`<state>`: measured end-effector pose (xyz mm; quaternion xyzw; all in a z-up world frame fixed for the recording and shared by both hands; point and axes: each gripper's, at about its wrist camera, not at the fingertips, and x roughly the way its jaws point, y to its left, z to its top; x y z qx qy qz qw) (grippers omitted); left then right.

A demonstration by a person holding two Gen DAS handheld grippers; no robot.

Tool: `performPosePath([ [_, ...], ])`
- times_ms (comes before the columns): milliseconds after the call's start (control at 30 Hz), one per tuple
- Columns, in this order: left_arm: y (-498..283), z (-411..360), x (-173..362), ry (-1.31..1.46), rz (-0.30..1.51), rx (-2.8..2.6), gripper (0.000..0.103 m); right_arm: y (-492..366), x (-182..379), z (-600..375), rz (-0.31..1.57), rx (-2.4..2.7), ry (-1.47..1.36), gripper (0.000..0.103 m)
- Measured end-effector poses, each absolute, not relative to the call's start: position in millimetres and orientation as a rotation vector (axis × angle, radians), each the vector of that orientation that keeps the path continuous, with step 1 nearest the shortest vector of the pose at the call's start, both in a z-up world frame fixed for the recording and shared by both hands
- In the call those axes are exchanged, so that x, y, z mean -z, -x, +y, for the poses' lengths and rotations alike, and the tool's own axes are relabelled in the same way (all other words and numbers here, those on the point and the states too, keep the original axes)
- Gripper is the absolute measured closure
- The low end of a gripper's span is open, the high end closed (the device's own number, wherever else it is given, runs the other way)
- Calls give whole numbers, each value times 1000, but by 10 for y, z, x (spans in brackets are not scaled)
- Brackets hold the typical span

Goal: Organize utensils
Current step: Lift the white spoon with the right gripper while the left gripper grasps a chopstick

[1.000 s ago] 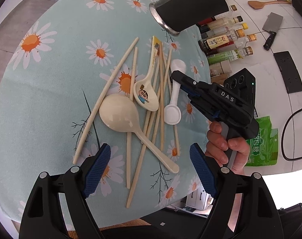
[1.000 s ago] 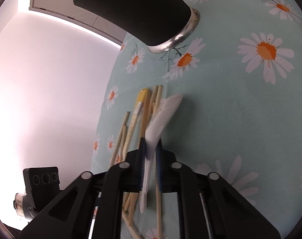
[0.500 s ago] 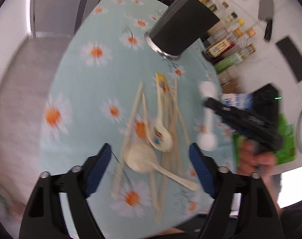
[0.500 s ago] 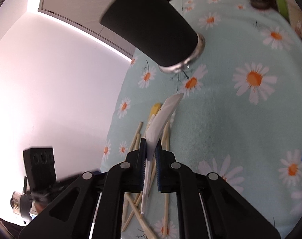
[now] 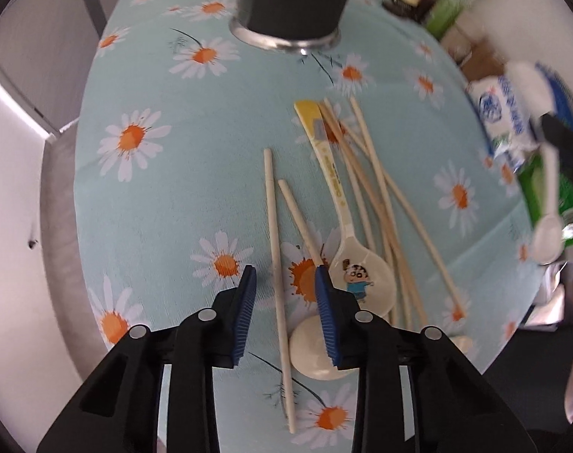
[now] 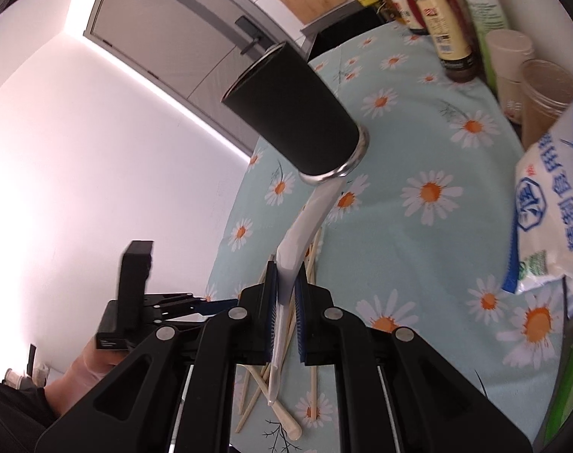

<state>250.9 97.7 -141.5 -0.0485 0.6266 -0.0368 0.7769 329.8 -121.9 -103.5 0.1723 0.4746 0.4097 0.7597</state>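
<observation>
Worktop [image 5: 142,196], covered by a pale blue daisy-print cloth, fills both views. At its far side stands a black cup [image 5: 292,0] with a steel base rim, upright and apart from the utensils. Along the right edge: bottles [image 6: 447,34], jars [image 6: 547,94] and a white-and-blue bag [image 6: 550,204].

Left tool [image 5: 286,302], pointing steeply down at the worktop, jaws closing. One pale chopstick [image 5: 277,249] runs lengthwise through the gap between the blue pads [image 5: 246,313]; the pads do not press on it. A second, shorter chopstick [image 5: 297,219] slants toward the right pad.

Right tool [image 6: 286,302], closed on the handle of a white spoon [image 6: 305,226] lifted clear of the cloth. In the right wrist view the far end of the spoon lies in line with the base of the cup; contact cannot be judged. In the left wrist view the same spoon appears at the far right, blurred, beyond the worktop edge.

Remaining utensils lie in a loose pile right of centre: a fan of chopsticks [image 5: 377,188], a cartoon-print spoon [image 5: 358,275] with a yellow-tipped handle, and a cream ladle [image 5: 312,351], its bowl just beside the left tool's right pad.
</observation>
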Motion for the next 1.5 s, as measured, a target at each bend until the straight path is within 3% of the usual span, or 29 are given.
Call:
performPosePath([
  [400, -2698, 1028, 1423, 17, 1418, 19, 99, -3092, 1033, -1500, 982, -870, -480, 93],
  [867, -2560, 1273, 1309, 124, 1362, 37, 100, -3031, 910, -1332, 993, -882, -436, 93],
  [1500, -2629, 1442, -7, 200, 971, 166, 100, -3250, 258, -363, 824, -910, -249, 93],
])
